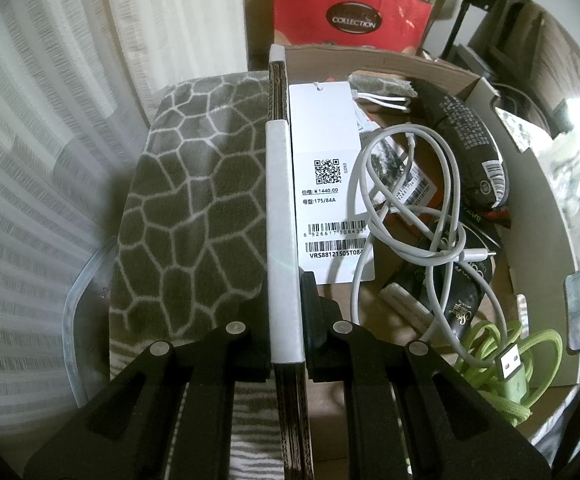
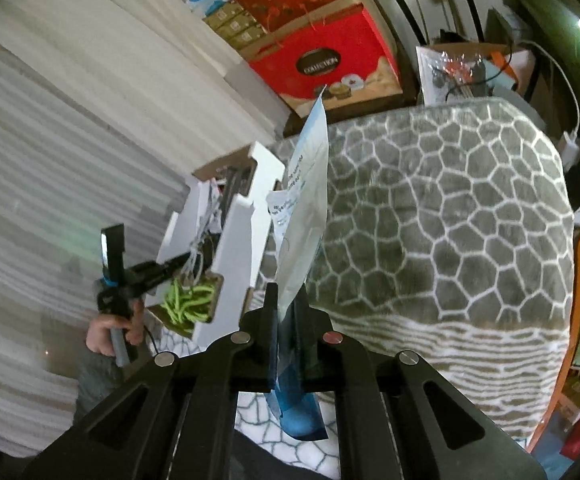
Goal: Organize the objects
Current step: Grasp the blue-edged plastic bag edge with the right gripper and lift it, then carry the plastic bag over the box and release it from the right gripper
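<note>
left fingers (image 1: 287,316) clamp box wall (image 1: 281,200) — right fingers (image 2: 285,312) pinch packet (image 2: 304,208)

left hand-held gripper (image 1: 285,316): clamped on box wall (image 1: 279,208) | inside: white cable (image 1: 406,208), tag (image 1: 330,184)

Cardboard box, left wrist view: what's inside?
In the cardboard box: a white price tag, a looped white cable, a green braided USB cable and dark snack packets. Whatever lies beneath this pile is covered.
</note>
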Available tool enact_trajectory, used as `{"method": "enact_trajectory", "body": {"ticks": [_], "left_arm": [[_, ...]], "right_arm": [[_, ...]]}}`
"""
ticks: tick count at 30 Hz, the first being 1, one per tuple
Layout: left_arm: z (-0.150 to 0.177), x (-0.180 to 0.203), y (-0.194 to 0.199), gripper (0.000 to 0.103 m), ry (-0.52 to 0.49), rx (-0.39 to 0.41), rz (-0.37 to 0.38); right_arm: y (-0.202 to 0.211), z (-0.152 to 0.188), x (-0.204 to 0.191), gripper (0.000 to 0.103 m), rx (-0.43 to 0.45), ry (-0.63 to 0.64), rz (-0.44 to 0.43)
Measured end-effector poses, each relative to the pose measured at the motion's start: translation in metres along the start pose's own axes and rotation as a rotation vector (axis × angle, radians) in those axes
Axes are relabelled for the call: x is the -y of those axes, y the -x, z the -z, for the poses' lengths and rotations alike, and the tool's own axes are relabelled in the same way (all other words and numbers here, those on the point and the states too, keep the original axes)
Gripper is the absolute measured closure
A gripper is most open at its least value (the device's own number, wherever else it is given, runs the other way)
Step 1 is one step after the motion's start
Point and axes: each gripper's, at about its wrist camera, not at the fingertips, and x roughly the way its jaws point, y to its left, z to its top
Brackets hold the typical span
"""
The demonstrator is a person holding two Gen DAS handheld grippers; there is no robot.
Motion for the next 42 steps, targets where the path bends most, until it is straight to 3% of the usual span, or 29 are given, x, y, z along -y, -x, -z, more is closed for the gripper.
{"method": "enact_trajectory", "body": {"ticks": [7, 13, 24, 38, 42], "left_arm": [[0.0, 0.0, 0.0, 0.093, 0.003, 0.001, 0.002], [0.0, 0.0, 0.0, 0.092, 0.007, 0.002, 0.006], [0.001, 0.0, 0.0, 0.092, 0.01, 0.002, 0.01], [0.001, 0.004, -0.001, 0.093, 0.016, 0.003, 0.015], [0.001, 0.006, -0.001, 0.093, 0.017, 0.003, 0.017]], "right_arm": [[0.018, -0.022, -0.02, 0.098, 0.05, 0.018, -0.03], [0.016, -0.04, -0.047, 0.098, 0.076, 0.023, -0.11], [-0.062, -0.055, -0.079, 0.098, 0.022, -0.033, -0.238], [-0.142, -0.056, -0.065, 0.098, -0.045, -0.137, -0.252], [-0.158, -0.053, -0.064, 0.098, -0.07, -0.139, -0.21]]}}
